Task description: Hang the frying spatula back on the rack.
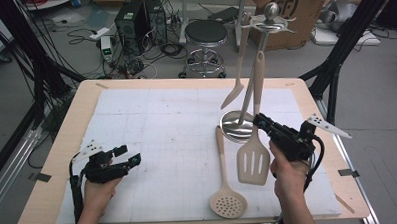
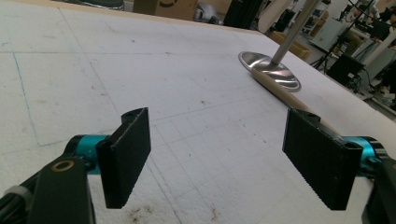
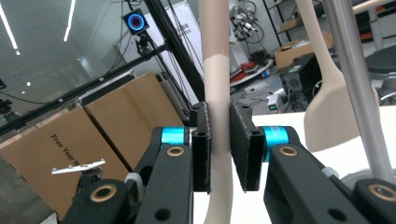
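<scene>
White foam sheeting covers the surface [image 1: 151,118]. My right tool [image 1: 261,122] is clamped on the handle of the slotted spatula [image 1: 254,161], whose blade hangs just below it beside the rack's steel base [image 1: 232,126]. A skimmer [image 1: 227,201] lies to its left. My left tool [image 1: 134,155] stands open, holding nothing.
</scene>
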Motion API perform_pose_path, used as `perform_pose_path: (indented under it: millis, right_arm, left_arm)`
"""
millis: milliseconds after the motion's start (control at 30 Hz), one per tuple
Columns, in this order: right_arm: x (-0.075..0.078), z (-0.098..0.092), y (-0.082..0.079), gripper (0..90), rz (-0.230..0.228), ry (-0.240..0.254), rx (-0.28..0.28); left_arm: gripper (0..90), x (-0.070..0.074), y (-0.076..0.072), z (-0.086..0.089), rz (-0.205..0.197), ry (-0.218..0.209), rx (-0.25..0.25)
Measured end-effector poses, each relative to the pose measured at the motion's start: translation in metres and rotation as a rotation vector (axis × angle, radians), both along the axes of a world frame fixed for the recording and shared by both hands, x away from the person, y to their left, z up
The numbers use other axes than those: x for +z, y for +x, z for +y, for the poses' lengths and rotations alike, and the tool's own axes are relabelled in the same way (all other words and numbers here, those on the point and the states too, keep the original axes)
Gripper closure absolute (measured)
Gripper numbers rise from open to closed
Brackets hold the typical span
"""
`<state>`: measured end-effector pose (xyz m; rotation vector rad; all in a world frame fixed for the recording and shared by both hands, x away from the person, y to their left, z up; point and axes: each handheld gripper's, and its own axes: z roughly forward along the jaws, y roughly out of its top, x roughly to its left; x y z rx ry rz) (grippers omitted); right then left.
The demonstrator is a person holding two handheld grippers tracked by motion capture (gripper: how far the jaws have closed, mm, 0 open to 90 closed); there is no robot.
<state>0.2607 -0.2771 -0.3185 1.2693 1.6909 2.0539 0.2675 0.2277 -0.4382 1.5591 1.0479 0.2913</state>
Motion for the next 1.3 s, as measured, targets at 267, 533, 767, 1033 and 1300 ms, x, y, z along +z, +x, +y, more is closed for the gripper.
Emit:
perform_pose_path:
  millis: [267,533,767,1033,1300]
  right_arm:
    - [0.011,0.004,-0.002,79.1,-0.04,0.012,0.0]
    - [0.024,0.005,0.0,79.1,-0.065,0.027,-0.003]
    - [0.031,0.003,0.01,79.1,-0.057,0.02,-0.023]
    - [0.025,0.0,0.019,79.1,-0.036,0.022,-0.034]
    - [0.022,0.002,0.026,77.4,-0.021,0.013,-0.054]
  left_arm:
    - [24.0,0.0,0.0,0.0,-0.001,-0.003,-0.001]
    - [24.1,0.0,0.0,0.001,-0.003,-0.004,0.002]
    - [24.0,0.001,-0.001,0.002,0.0,-0.005,0.001]
    - [24.1,0.001,-0.001,0.002,0.0,-0.008,0.003]
    - [24.0,0.001,-0.001,0.002,-0.001,-0.006,0.002]
